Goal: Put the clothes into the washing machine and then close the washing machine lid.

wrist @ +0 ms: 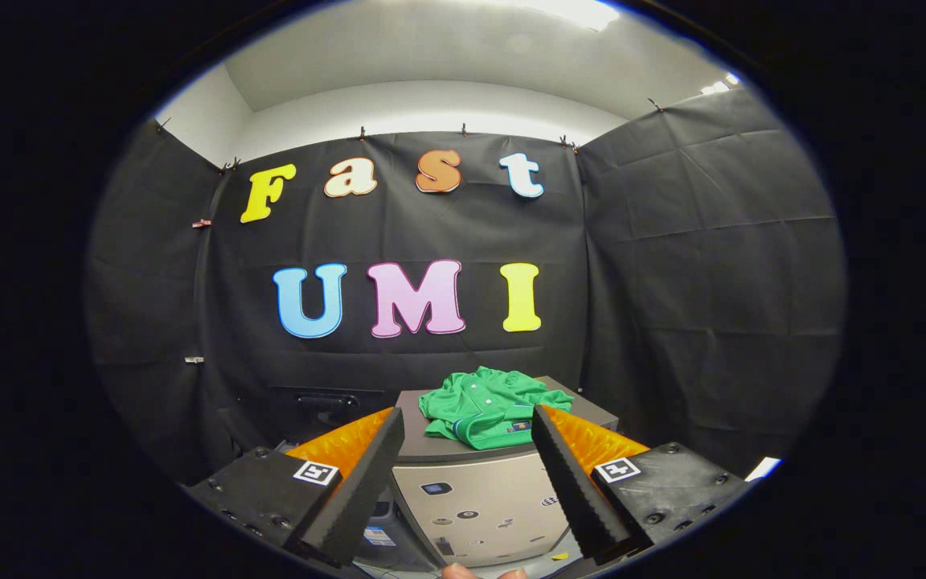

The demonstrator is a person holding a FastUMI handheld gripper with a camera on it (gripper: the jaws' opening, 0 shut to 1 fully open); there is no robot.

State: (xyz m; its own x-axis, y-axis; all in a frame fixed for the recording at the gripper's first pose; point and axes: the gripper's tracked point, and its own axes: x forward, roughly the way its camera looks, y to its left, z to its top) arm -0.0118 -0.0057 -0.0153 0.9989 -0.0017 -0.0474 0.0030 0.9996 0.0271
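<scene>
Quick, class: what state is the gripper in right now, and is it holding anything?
Gripper: open, fingers spread wide and holding nothing; the green shirt lies beyond them on the washing machine.

The tongs [469, 426] hang level with both fingers [366, 474] spread wide, gripping nothing.

The clothes [491, 406] lie on the closed lid [431, 442] of the washing machine [475, 503], toward its back and right side. The machine stands ahead of the hand-held gripper [467, 422], whose fingers are spread apart with the clothes beyond them, and the booth wall [672, 281] is behind the machine.
</scene>
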